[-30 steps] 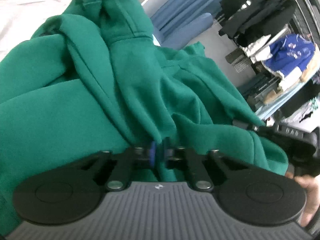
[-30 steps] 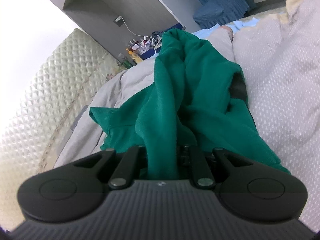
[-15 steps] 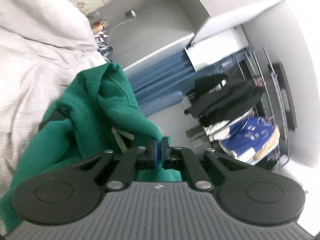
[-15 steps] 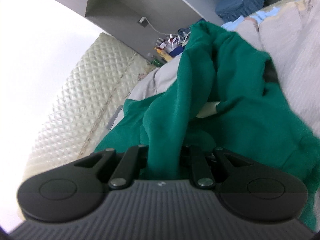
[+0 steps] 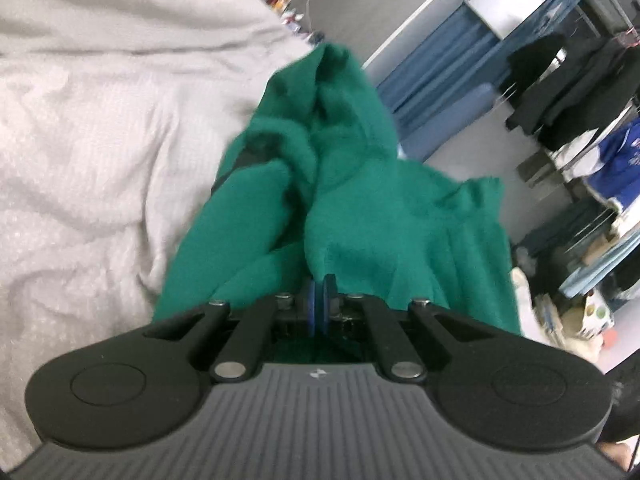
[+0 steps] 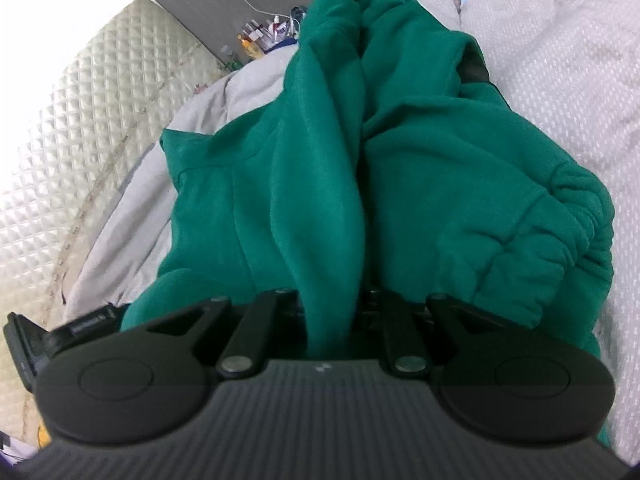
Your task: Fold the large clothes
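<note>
Fleece fills the near field of both wrist views: a large dark-green fleece sweatshirt (image 6: 420, 168) lies bunched on a pale grey textured bed cover (image 6: 568, 48). Closest to the right wrist camera, the right gripper (image 6: 332, 312) has its black jaws drawn in on a thick vertical fold of the green cloth, which runs down between the fingers and hides the pads, so the grip shows only by the cloth pinched there. To the right of that fold the gathered, elasticated hem of the garment puckers up, and beyond it the cloth rises in a peak toward the far edge of the bed. At the lower left edge of this view a black device shows, too blurred to name. In the left wrist view the left gripper (image 5: 319, 304) has its blue pads (image 5: 330, 300) pressed all but together with green cloth lying right at their tips; whether any fabric is caught between them cannot be told. Past it the sweatshirt (image 5: 360, 208) heaps up over the bed cover (image 5: 100, 140). Farther off stand a cream quilted headboard (image 6: 80, 152), small bottles (image 6: 256, 40) by the wall, blue curtains (image 5: 436, 68) and dark clothes on a rack (image 5: 560, 80).
</note>
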Action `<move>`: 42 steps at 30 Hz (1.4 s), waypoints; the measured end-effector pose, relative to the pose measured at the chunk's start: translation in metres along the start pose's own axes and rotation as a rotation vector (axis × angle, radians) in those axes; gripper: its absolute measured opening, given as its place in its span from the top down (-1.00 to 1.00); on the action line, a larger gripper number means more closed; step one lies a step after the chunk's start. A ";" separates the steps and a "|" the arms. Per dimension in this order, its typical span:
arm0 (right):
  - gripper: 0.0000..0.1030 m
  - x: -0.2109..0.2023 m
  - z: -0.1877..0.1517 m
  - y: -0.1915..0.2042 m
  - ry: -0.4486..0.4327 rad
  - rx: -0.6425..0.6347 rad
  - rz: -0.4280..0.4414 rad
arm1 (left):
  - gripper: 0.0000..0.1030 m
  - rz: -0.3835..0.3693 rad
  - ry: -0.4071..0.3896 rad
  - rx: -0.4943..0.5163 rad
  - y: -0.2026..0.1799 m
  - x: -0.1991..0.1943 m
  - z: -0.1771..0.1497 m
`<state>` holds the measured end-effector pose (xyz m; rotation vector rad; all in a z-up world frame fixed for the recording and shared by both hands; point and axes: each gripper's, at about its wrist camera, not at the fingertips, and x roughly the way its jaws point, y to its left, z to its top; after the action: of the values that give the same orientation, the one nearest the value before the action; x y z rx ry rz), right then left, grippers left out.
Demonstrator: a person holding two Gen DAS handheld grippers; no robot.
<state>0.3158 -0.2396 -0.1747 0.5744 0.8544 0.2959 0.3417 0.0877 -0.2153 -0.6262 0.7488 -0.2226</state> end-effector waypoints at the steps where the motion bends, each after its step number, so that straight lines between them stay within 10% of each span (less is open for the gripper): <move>1: 0.72 0.001 -0.001 0.001 0.002 -0.004 -0.004 | 0.92 0.004 0.000 0.008 0.002 0.001 -0.002; 10: 0.04 -0.026 -0.002 0.022 -0.043 -0.112 -0.020 | 0.57 -0.069 -0.085 0.067 -0.014 -0.028 0.003; 13: 0.04 -0.041 -0.006 0.034 -0.101 -0.180 -0.027 | 0.18 -0.090 -0.137 0.117 -0.030 -0.048 0.002; 22: 0.04 -0.065 -0.032 0.077 -0.228 -0.432 -0.055 | 0.05 -0.114 -0.213 0.349 -0.074 -0.077 -0.018; 33: 0.10 -0.005 -0.053 0.068 0.018 -0.525 -0.160 | 0.05 -0.060 0.019 0.412 -0.069 -0.024 -0.030; 42: 0.04 0.018 -0.057 0.066 0.048 -0.517 -0.203 | 0.05 0.051 0.091 0.471 -0.067 0.010 -0.043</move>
<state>0.2812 -0.1569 -0.1770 -0.0007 0.8342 0.3309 0.3211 0.0110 -0.2047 -0.1511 0.7648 -0.3686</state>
